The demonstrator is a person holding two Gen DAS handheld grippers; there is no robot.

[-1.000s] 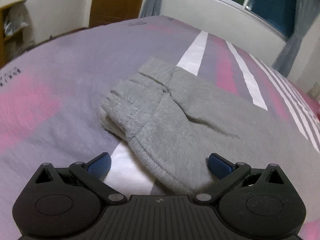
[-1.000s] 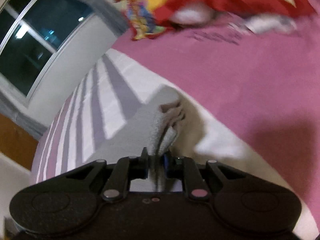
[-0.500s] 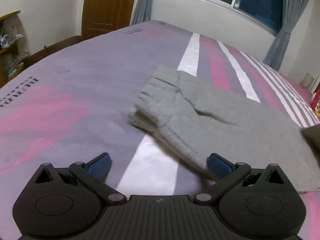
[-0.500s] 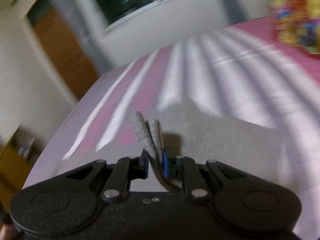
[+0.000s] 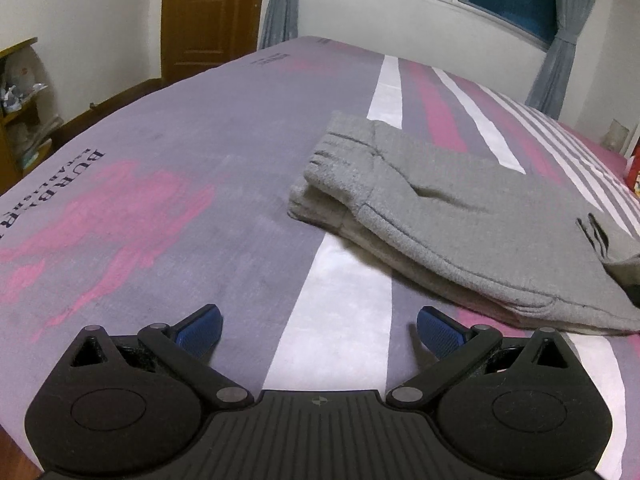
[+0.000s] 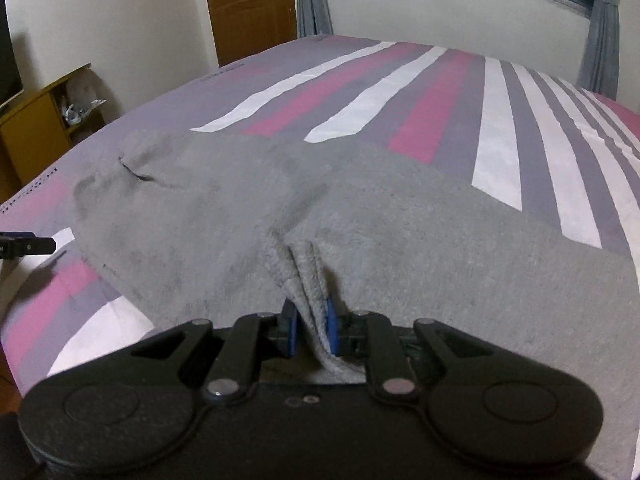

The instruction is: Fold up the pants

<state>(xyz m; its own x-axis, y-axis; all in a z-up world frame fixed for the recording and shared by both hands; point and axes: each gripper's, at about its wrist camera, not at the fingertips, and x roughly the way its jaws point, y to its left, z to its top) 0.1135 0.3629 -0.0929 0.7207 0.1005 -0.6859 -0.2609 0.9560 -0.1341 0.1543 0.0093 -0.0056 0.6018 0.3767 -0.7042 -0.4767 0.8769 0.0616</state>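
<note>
Grey fleece pants (image 5: 460, 216) lie folded on the striped bed, waistband end to the left. My left gripper (image 5: 318, 330) is open and empty, low over the sheet, in front of the pants and apart from them. My right gripper (image 6: 310, 328) is shut on a bunched fold of the pants (image 6: 312, 276), which spread out ahead in the right wrist view (image 6: 360, 208). One fingertip (image 6: 24, 245) of the left gripper shows at that view's left edge.
The bed sheet (image 5: 200, 160) has grey, pink and white stripes. A brown door (image 5: 208, 12) and a wooden shelf (image 5: 20, 112) stand past the bed's left side. A window with grey curtains (image 5: 560, 32) is behind. A red package (image 5: 634, 172) sits at far right.
My left gripper has drawn back from the pants, so they lie farther off and to the right. My right gripper has swung around with the cloth, from facing the pillows to facing the door.
</note>
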